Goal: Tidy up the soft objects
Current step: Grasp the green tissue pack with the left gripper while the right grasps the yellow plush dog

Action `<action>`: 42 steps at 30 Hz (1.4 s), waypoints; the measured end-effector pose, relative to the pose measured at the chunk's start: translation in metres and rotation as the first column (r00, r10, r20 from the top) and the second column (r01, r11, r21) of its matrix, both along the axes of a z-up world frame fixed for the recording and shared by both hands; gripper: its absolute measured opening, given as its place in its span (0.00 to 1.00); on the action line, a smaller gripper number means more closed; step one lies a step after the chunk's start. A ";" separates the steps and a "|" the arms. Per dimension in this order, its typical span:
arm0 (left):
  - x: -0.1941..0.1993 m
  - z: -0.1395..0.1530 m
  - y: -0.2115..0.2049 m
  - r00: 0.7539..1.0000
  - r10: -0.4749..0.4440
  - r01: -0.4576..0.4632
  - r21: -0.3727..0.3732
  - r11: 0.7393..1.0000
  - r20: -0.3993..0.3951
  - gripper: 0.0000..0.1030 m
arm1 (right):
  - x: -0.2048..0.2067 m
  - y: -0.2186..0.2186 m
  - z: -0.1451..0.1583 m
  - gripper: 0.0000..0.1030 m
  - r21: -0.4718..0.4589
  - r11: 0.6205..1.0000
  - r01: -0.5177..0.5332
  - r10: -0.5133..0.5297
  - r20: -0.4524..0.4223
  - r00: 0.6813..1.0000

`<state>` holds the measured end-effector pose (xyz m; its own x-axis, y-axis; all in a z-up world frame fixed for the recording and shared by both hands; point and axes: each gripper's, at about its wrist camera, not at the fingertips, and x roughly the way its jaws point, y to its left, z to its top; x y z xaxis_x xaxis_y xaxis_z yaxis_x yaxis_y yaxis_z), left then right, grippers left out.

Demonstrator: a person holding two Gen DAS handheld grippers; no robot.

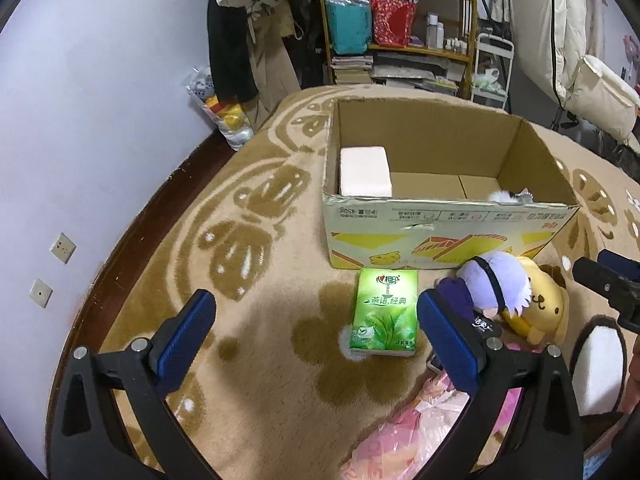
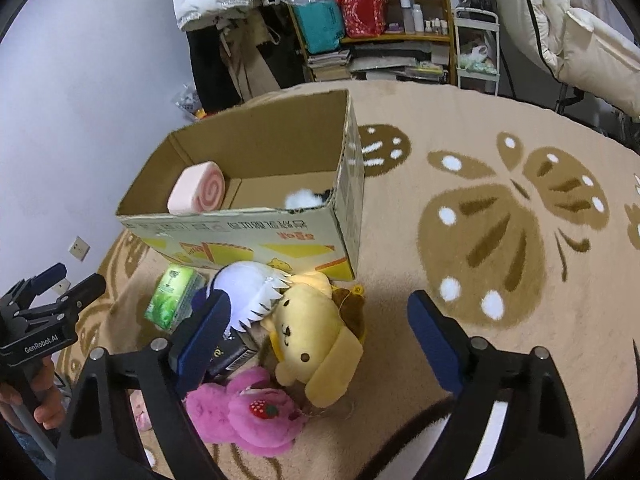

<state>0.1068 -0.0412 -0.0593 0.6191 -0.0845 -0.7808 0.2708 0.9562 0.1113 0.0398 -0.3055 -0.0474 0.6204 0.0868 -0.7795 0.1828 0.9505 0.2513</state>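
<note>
While wide apart over the rug (image 2: 520,128), right gripper (image 2: 320,312) frames the yellow plush (image 2: 316,320) by the box (image 2: 256,236) corner — light, squashy; best pinched across the head. Left gripper (image 1: 316,312) wide too — tissue pack (image 1: 384,312) between, untouched.

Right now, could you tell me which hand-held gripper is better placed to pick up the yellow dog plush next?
The right hand-held gripper, probably. The yellow dog plush lies between its open fingers. The left hand-held gripper frames the green tissue pack instead, with the dog off to its side.
</note>
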 end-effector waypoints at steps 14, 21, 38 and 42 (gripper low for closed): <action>0.023 -0.033 -0.016 0.995 -0.024 0.024 -0.001 1.000 -0.096 0.97 | 0.027 0.009 -0.031 0.71 -0.050 0.998 -0.045 0.040 -0.106 0.994; 0.031 -0.046 -0.020 0.988 -0.036 0.033 -0.018 0.999 -0.148 0.97 | 0.033 0.004 -0.049 0.71 -0.024 0.999 -0.034 0.029 -0.182 0.983; 0.040 -0.068 -0.034 0.971 -0.069 0.067 -0.015 0.998 -0.231 0.97 | 0.049 0.007 -0.073 0.73 0.085 0.996 -0.040 0.061 -0.253 0.966; 0.039 -0.072 -0.036 0.968 -0.076 0.077 -0.004 0.997 -0.241 0.97 | 0.051 0.000 -0.080 0.68 0.161 0.987 -0.011 0.055 -0.272 0.961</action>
<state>0.1461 -0.0771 -0.1317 0.4050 -0.1202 -0.9064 0.3626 0.9311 0.0386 0.0908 -0.3050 -0.1276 0.3790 0.2378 -0.8943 0.2352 0.9100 0.3416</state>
